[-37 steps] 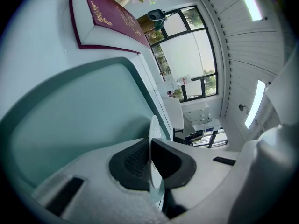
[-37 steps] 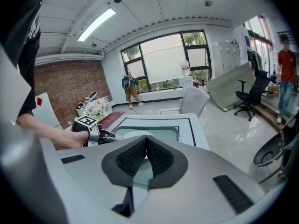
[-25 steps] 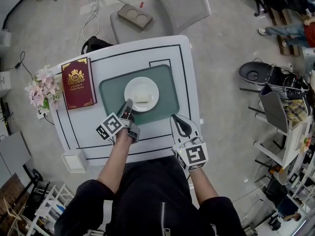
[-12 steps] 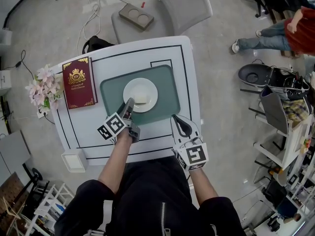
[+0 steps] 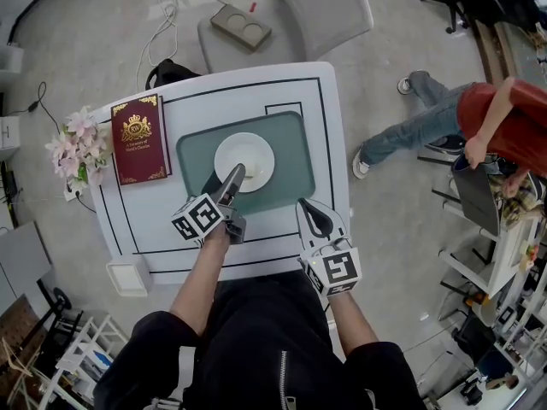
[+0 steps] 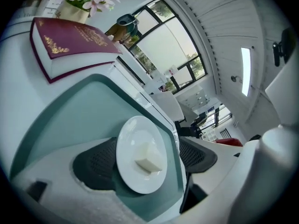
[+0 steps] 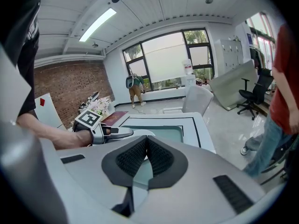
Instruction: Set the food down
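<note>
A white plate [image 5: 252, 152] with a pale block of food [image 6: 149, 161] on it rests flat on the green placemat [image 5: 286, 156] in the middle of the white table [image 5: 325, 101]. My left gripper [image 5: 224, 183] is at the plate's near left rim. Its jaws are opening and stand apart on either side of the plate [image 6: 135, 139], with the pads off the rim. My right gripper [image 5: 314, 219] hovers over the table's near right edge, shut and empty; its pads [image 7: 145, 155] meet.
A red book [image 5: 137, 139] lies at the table's left, with pink flowers [image 5: 77, 148] beside it. A grey chair [image 5: 291, 15] stands beyond the far edge. A person in red [image 5: 496, 118] bends over on the floor to the right. A white box [image 5: 130, 278] sits at the near left corner.
My left gripper's jaws have gone from shut on the plate's rim to apart. The plate now lies on the mat. A person in red has walked in at the right.
</note>
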Demonstrator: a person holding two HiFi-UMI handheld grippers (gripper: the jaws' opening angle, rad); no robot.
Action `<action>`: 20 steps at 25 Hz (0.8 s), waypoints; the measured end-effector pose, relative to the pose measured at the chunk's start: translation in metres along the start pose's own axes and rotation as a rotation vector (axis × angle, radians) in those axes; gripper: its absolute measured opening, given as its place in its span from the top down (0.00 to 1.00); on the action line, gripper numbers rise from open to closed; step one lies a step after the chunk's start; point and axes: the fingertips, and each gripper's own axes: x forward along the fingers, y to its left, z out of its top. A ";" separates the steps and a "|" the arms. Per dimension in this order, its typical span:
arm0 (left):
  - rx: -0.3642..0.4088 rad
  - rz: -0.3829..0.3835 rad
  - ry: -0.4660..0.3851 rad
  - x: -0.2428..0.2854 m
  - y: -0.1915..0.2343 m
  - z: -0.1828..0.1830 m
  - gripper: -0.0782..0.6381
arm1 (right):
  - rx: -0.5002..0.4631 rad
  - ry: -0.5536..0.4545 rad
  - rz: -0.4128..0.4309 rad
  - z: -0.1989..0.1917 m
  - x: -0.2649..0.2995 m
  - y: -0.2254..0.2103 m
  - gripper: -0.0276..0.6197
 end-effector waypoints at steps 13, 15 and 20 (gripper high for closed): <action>0.259 0.068 0.049 0.001 -0.006 -0.003 0.16 | 0.002 -0.005 0.005 -0.002 -0.001 0.002 0.94; 0.256 0.068 0.032 -0.003 -0.006 0.002 0.16 | 0.001 -0.006 0.009 -0.002 -0.001 0.003 0.94; 0.249 0.033 -0.015 -0.018 -0.013 0.016 0.17 | -0.008 -0.012 0.031 0.001 0.001 0.012 0.94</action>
